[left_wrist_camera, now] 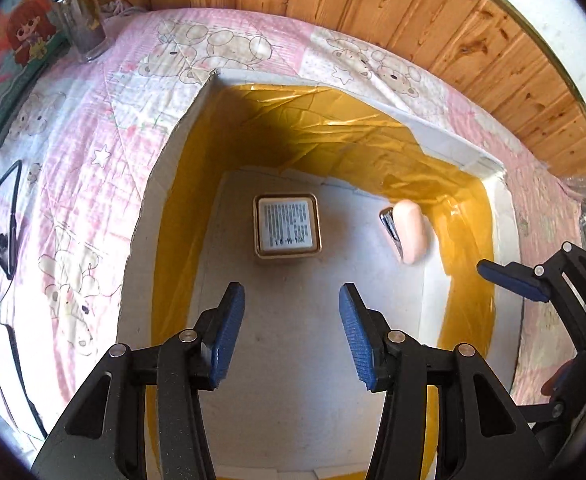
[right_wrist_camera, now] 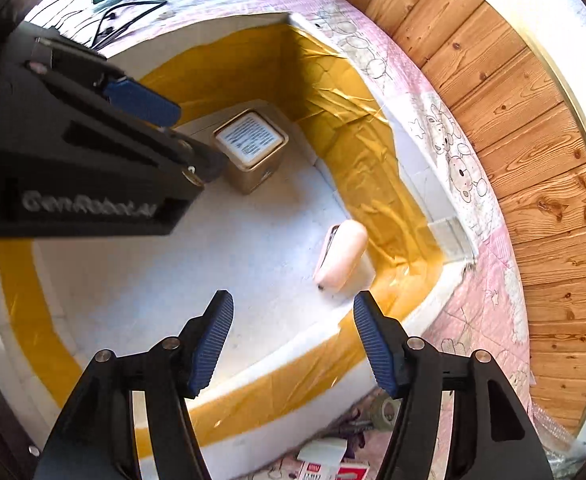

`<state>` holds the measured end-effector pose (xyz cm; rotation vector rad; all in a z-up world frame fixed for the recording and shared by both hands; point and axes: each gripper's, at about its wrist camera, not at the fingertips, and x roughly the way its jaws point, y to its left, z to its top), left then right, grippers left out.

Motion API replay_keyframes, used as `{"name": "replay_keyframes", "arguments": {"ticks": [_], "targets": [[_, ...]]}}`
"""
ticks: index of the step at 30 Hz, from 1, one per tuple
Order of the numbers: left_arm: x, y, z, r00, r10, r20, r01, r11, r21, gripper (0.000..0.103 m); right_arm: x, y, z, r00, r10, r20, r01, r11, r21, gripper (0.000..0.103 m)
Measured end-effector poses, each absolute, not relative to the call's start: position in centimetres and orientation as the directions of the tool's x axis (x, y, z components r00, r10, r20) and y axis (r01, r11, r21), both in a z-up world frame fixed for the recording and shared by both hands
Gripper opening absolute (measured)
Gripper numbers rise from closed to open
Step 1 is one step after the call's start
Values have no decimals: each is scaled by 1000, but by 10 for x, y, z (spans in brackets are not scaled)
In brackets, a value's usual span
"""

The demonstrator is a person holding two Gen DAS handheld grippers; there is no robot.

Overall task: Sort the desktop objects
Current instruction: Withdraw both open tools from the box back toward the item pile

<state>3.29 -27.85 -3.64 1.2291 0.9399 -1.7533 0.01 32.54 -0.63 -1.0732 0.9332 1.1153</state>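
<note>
Over the open foam box (left_wrist_camera: 165, 184) I held both tongs spread and empty: the left tongs (left_wrist_camera: 292, 332) hung above the white floor, and the right tongs (right_wrist_camera: 293, 340) hovered above the near wall at the right corner. I judged the main risk to be a collision, since the left tongs crossed the upper left of the right wrist view, close by, and two arms reaching into one box could knock together. A careless dip could also have snagged the wrinkled yellow tape (right_wrist_camera: 357, 128) lining the walls, or nudged what already lay inside.

Two sorted things sat on the box floor. A gold square tin (left_wrist_camera: 287, 226) rested near the far wall with its white printed label facing up. A pale pink oval case (left_wrist_camera: 409, 232), with a dark metallic part along one edge, lay against the right wall, tipped on its side.

Outside, black wired earphones (left_wrist_camera: 1, 220) and a glass bottle (left_wrist_camera: 79, 12) waited on the pink bear-print cloth (left_wrist_camera: 93, 128), not yet sorted.
</note>
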Motion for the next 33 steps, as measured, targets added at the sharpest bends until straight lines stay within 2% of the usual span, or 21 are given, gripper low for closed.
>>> {"name": "replay_keyframes", "arguments": {"ticks": [7,10,16,25,31,33], "targets": [[56,-232,-7,-231,-199,-952,882,-455,-119,52,-36,290,8,205,252,-946,-979,56,-198,64],[64,-212,2,-231,-210,-950,880,-462,-111,52,-24,291,6,197,274,-941,-980,61,-187,64],[71,-173,16,-217,-259,-941,867,-494,-64,52,-30,269,20,172,367,-914,-985,92,-148,64],[78,-124,35,-244,-358,-901,849,-529,-20,52,-51,211,39,168,545,-822,-976,211,-60,65],[78,-94,46,-277,-424,-863,835,-550,2,52,-52,164,40,204,662,-721,-947,319,25,66],[77,-81,51,-309,-448,-839,821,-571,2,52,-48,145,40,212,699,-683,-932,355,74,70]]}}
